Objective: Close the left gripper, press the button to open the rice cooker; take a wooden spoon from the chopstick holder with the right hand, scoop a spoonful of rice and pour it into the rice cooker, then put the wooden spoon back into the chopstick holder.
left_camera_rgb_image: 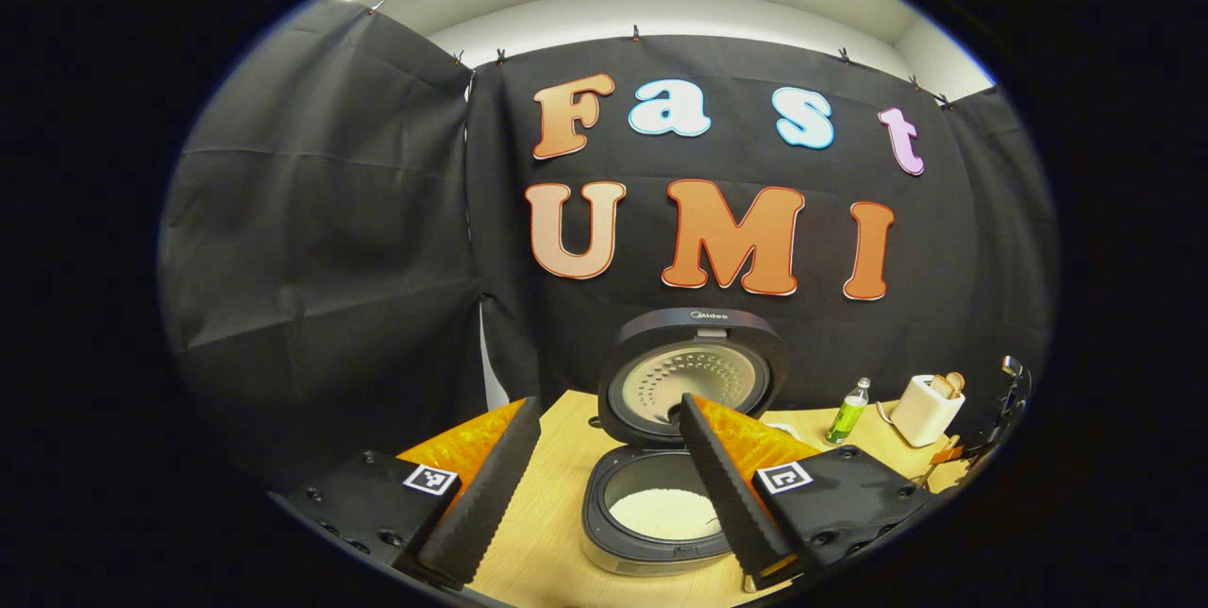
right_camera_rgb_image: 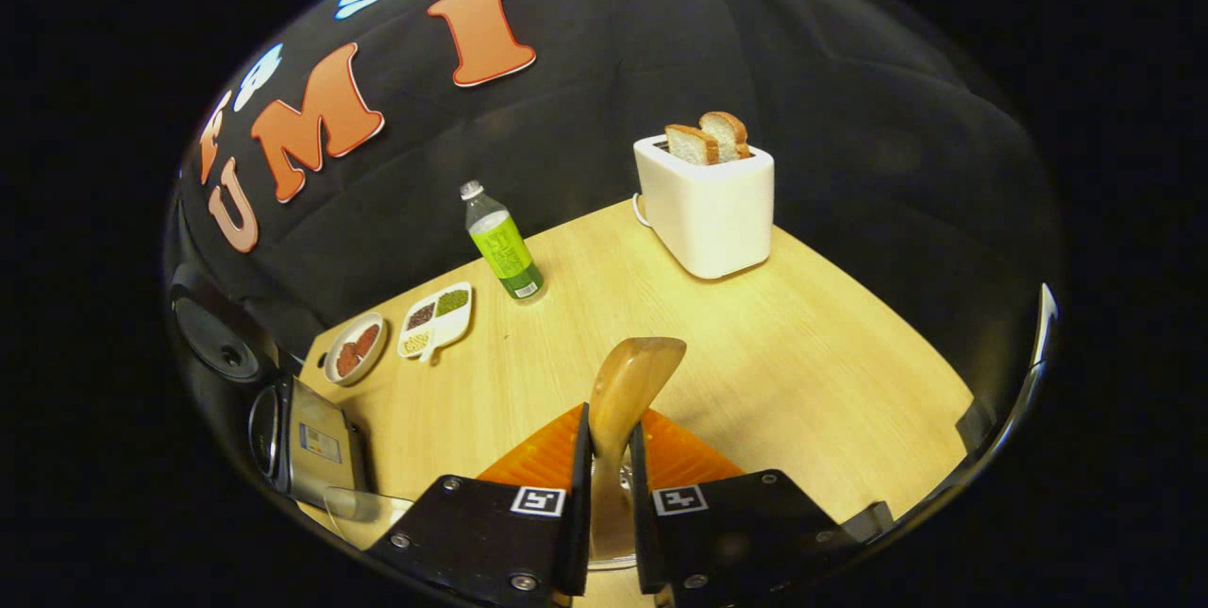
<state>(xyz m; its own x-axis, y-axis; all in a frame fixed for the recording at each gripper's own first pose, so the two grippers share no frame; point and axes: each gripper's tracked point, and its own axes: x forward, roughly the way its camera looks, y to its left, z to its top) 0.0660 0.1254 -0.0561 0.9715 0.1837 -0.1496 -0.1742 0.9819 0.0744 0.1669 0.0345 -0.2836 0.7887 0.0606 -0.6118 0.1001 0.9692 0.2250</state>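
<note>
The rice cooker [left_camera_rgb_image: 661,514] stands on the table with its lid [left_camera_rgb_image: 694,381] raised upright and white rice [left_camera_rgb_image: 665,512] in the inner pot. My left gripper [left_camera_rgb_image: 609,405] hovers open in front of it, one finger on each side of the pot, holding nothing. My right gripper [right_camera_rgb_image: 609,424] is shut on the handle of the wooden spoon [right_camera_rgb_image: 634,377], whose rounded end sticks up between the fingers. A metal rim, perhaps the chopstick holder [right_camera_rgb_image: 609,542], shows just beneath the jaws. The rice cooker's side [right_camera_rgb_image: 307,443] sits at the left edge of the right gripper view.
A white toaster [right_camera_rgb_image: 708,207] with two bread slices stands at the back of the wooden table [right_camera_rgb_image: 802,363]. A green-labelled bottle [right_camera_rgb_image: 502,244], a divided dish of grains [right_camera_rgb_image: 436,317] and a small round dish [right_camera_rgb_image: 355,348] lie to the left. A clear container [right_camera_rgb_image: 363,501] sits near the cooker.
</note>
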